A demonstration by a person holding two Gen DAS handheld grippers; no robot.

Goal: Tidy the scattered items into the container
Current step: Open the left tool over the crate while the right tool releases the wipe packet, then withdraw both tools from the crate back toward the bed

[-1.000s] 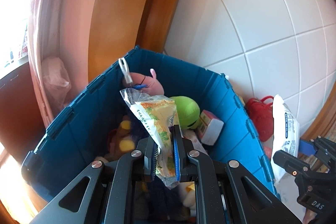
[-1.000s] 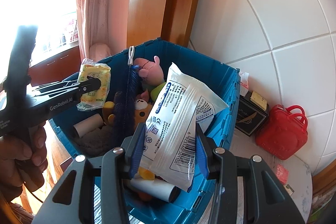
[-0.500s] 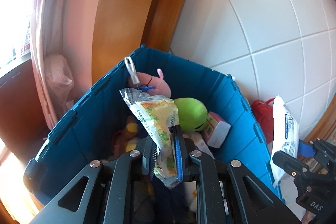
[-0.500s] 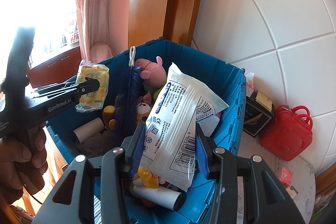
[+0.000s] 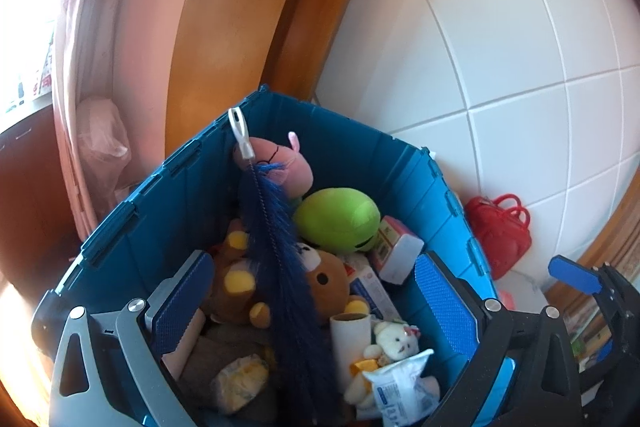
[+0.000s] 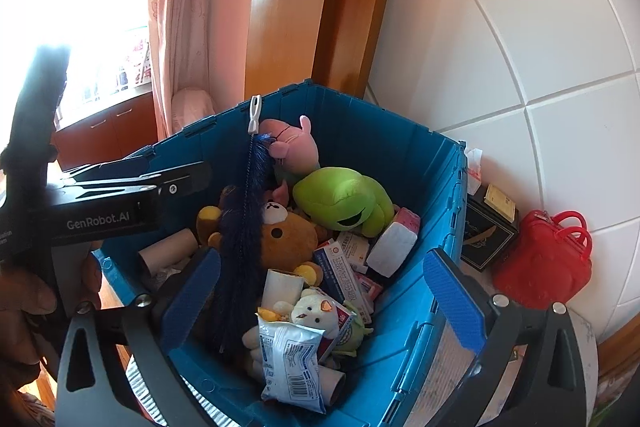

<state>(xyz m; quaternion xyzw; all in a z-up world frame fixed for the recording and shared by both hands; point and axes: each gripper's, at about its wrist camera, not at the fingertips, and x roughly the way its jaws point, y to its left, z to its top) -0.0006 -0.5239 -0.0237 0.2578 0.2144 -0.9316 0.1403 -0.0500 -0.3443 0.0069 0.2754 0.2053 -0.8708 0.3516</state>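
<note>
Both claws hang over the blue bin (image 6: 400, 163), and both sets of jaws are opening with nothing between the pads. The left claw (image 5: 316, 301) is spread above a yellow snack bag (image 5: 240, 383) lying low in the bin beside a dark blue brush (image 5: 280, 247). The right claw (image 6: 320, 301) is spread above a white wipes pack (image 6: 290, 363), which rests on the pile near a small white plush (image 6: 314, 309), a brown bear (image 6: 286, 235) and a green plush (image 6: 344, 199). A red bag (image 6: 544, 259) sits outside the bin, by the tiled wall
</note>
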